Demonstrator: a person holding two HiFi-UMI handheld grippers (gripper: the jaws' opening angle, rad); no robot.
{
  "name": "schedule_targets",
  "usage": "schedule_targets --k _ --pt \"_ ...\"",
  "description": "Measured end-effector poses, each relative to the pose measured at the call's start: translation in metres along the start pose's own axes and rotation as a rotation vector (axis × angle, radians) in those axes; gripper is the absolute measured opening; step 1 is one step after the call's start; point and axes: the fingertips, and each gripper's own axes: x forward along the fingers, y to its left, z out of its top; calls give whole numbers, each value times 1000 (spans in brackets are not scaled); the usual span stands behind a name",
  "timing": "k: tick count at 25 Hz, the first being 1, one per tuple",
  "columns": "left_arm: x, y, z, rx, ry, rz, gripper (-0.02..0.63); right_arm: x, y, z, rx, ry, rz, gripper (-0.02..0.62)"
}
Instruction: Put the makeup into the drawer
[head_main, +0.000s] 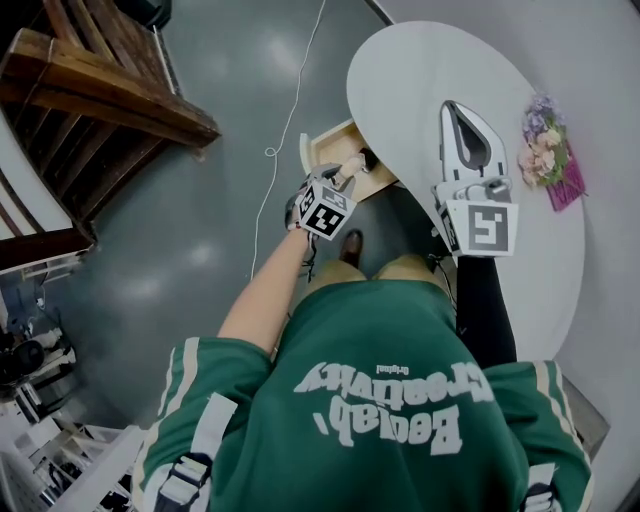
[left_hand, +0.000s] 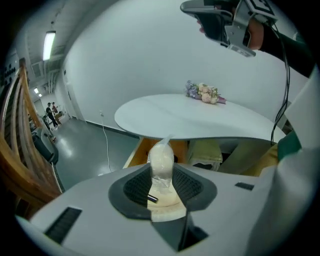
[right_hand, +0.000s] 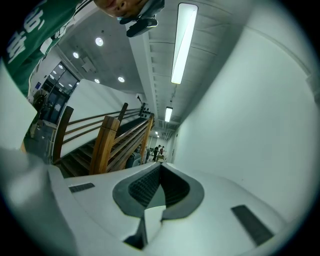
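Observation:
My left gripper (head_main: 348, 172) is shut on the makeup (left_hand: 161, 157), a pale item wrapped in clear plastic that sticks up between the dark pads. It hangs low in front of the open wooden drawer (head_main: 340, 138) under the white round table (head_main: 420, 70). In the left gripper view the drawer (left_hand: 142, 150) lies just beyond the makeup, below the table's edge (left_hand: 190, 119). My right gripper (head_main: 451, 108) is held level above the tabletop, jaws together with nothing in them. The right gripper view shows its pads (right_hand: 150, 187) meeting against a bare wall.
A bunch of artificial flowers (head_main: 545, 150) lies at the table's far side. A wooden staircase (head_main: 100, 80) stands at the left on the grey floor, with a white cable (head_main: 290, 100) trailing toward the table. The person's knees and a shoe (head_main: 350, 245) are below the drawer.

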Motion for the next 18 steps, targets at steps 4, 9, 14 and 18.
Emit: schedule_targets --k 4,9,14,18 --pt "16 -5 -35 -10 104 -16 137 -2 -2 2 12 -13 -15 9" --pt "22 -8 -56 -11 177 -45 141 -5 2 3 0 13 -21 9" --pt "24 -12 -56 -8 172 -78 157 -5 0 5 4 -4 -28 9" --pt "25 -18 -58 -20 159 -109 223 -10 -2 1 -5 11 -29 9"
